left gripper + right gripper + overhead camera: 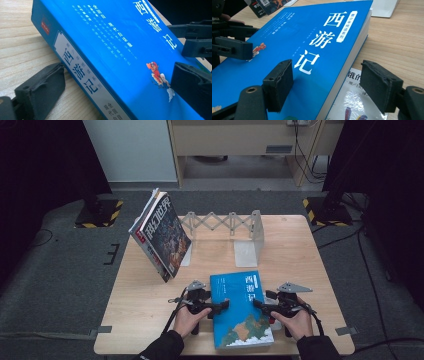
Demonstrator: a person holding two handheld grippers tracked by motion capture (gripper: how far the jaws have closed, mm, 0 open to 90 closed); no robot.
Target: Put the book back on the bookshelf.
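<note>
A thick blue book (240, 312) with white Chinese title characters lies near the table's front edge, its right side propped on a white book (354, 100). My left gripper (220, 308) is at the book's spine side and stands open. In the left gripper view (117, 87) one pad rests by the table, clear of the spine, and the other hovers over the cover (112, 37). My right gripper (260, 307) straddles the page edge (328, 86), open: one pad over the cover (287, 45), the other apart from the pages, above the white book.
Several magazines (160, 235) lean against the left end of an expanding metal book rack (225, 225) at the back of the wooden table (145, 295). Its white bookend (252, 240) stands behind the blue book. Dark floor and cables surround the table.
</note>
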